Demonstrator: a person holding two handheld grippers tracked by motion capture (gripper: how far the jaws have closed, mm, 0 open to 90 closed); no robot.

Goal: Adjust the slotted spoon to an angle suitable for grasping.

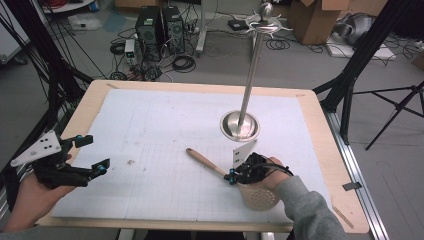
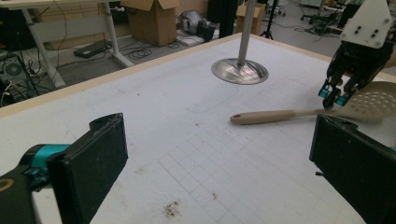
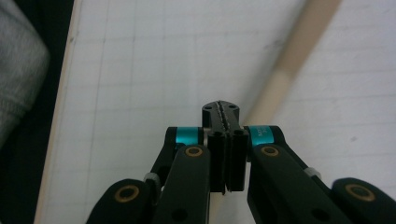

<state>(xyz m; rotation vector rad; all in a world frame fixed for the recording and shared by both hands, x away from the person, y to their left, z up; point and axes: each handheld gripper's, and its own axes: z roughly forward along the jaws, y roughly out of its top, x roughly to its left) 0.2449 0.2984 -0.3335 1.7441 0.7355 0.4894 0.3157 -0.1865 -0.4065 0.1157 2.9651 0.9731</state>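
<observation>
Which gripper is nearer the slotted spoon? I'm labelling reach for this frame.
Right. The right gripper sits over the slotted spoon near its handle, jaws closed; the left gripper hangs open at the table's far left edge.

Even, soft indoor light, faint shadows; the right gripper view blurs the wooden handle [image 3: 289,70].

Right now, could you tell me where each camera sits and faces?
High view: above the person's table edge, facing forward and down; both hands, left tongs and right tongs show.
Left gripper view: on the left tongs, facing across the mat to spoon and stand; own jaws open.
Right gripper view: on the right tongs, facing down; own jaws shut, sleeve.
All share the spoon.
</observation>
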